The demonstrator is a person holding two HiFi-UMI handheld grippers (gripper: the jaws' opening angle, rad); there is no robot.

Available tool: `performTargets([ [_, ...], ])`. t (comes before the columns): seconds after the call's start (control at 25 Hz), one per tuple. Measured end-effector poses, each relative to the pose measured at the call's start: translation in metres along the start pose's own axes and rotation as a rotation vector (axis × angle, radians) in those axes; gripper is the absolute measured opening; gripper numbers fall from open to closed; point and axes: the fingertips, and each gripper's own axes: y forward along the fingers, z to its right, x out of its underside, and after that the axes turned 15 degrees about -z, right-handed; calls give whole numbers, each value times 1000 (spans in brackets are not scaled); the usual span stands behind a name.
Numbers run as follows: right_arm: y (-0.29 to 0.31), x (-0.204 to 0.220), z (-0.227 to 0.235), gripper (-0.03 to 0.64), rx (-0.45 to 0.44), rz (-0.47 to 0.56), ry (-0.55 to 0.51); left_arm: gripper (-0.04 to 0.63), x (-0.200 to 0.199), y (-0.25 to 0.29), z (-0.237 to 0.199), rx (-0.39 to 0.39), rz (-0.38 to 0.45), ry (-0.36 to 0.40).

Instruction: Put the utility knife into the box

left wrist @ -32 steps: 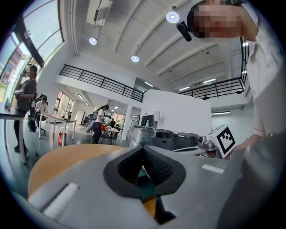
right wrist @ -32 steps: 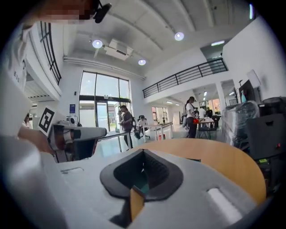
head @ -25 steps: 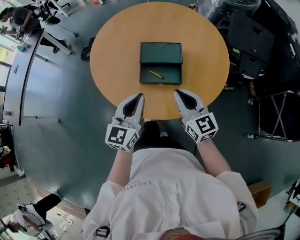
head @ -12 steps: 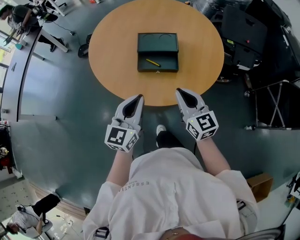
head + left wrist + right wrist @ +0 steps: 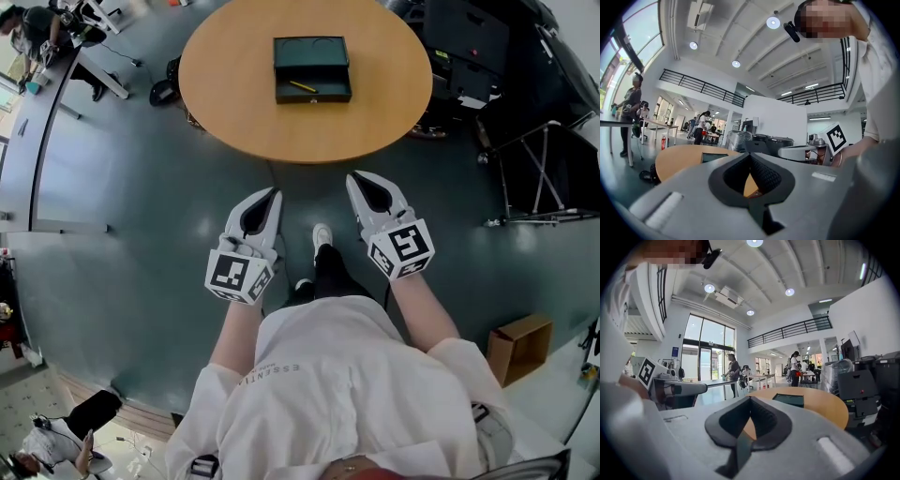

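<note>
Change: the left tongs (image 5: 273, 193) and right tongs (image 5: 354, 177), at the near edge of the surface (image 5: 309, 127) a second ago, now hang over the grey floor (image 5: 141, 216), well apart from it.
Tongs: both pressed together, holding nothing (each one's own view shows the tips meeting).
Utility knife (image 5: 302, 86): yellow, lying in the near half of the open dark box (image 5: 330, 91).
Surface: round, wooden, with the box near its middle.
Room: black equipment (image 5: 469, 37) at the far right and a carton (image 5: 518, 345) on the floor at the near right.

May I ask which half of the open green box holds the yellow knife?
The dark green box's half nearer the person: the yellow utility knife lies there; the farther half is bare.
</note>
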Motion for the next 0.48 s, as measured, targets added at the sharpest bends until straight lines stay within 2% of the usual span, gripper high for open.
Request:
performTargets([
  [0.24,-45,20,-42,-8,30,2,-9,15,23,-46,34,25,3,2],
  [0.48,-68,36,-58,-8,44,-16,5,15,27,-69,55,34,13,4],
])
